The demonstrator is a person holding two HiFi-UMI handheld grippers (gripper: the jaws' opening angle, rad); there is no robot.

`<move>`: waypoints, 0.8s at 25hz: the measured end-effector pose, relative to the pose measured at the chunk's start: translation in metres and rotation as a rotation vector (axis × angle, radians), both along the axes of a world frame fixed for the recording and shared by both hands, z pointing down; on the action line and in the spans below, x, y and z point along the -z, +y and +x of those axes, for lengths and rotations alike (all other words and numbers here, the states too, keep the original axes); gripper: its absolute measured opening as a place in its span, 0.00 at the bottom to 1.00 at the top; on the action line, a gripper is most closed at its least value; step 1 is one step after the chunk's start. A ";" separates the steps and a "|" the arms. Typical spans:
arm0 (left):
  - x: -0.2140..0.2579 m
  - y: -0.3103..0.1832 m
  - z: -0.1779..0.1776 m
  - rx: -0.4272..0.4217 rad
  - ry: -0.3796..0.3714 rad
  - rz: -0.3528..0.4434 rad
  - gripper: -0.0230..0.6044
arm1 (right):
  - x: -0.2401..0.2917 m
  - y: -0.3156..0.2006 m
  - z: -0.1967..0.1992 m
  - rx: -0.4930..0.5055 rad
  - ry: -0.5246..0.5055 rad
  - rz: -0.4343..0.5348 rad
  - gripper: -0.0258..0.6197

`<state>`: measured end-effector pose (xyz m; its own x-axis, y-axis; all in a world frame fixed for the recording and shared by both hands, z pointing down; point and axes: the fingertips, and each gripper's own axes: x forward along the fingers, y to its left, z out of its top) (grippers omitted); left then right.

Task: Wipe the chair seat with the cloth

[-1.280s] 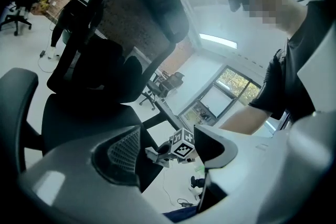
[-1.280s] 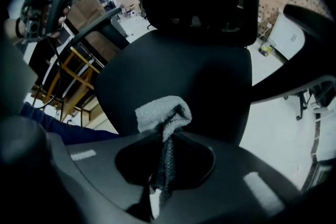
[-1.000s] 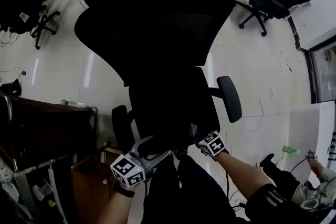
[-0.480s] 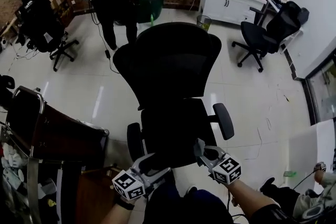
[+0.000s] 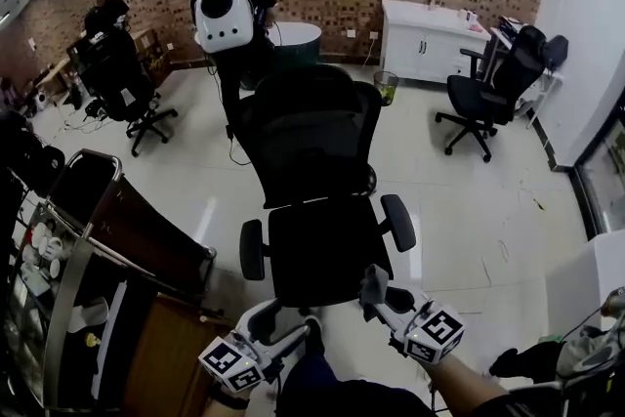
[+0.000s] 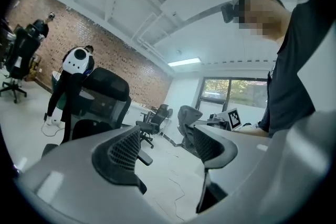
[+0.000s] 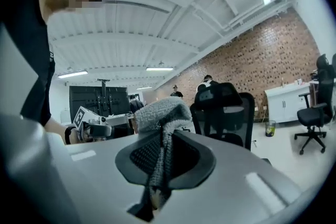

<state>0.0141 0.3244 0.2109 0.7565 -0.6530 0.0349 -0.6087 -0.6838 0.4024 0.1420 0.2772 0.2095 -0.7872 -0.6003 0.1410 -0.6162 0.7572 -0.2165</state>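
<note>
A black mesh office chair stands in front of me, its flat seat (image 5: pixel 322 249) facing me under a tall backrest (image 5: pixel 311 130). My right gripper (image 5: pixel 375 286) hovers at the seat's front right corner, shut on a grey cloth (image 7: pixel 160 113) that bunches above the jaws in the right gripper view. My left gripper (image 5: pixel 271 314) hangs below the seat's front left edge, jaws apart and empty. In the left gripper view the left gripper (image 6: pixel 167 147) points sideways past the chair (image 6: pixel 102 97).
A person with a white backpack (image 5: pixel 227 13) stands behind the chair. A dark cart with a metal frame (image 5: pixel 117 229) stands at my left. Other office chairs (image 5: pixel 483 93) and a white cabinet (image 5: pixel 430 39) are at the back right. Another person (image 5: pixel 103 15) sits far left.
My view has lifted and pulled back from the chair, so the whole room shows now. Both grippers have dropped lower in the picture, away from the seat's front edge.
</note>
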 end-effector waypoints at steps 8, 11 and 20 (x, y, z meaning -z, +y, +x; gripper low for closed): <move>0.026 0.112 0.048 0.042 -0.030 -0.021 0.58 | 0.029 0.132 0.038 0.064 0.005 0.025 0.09; 0.032 0.138 0.053 0.049 -0.044 -0.006 0.58 | 0.031 0.165 0.050 0.074 0.006 0.022 0.09; 0.050 0.187 0.046 0.013 -0.055 0.037 0.57 | 0.048 0.204 0.054 0.057 0.003 0.079 0.09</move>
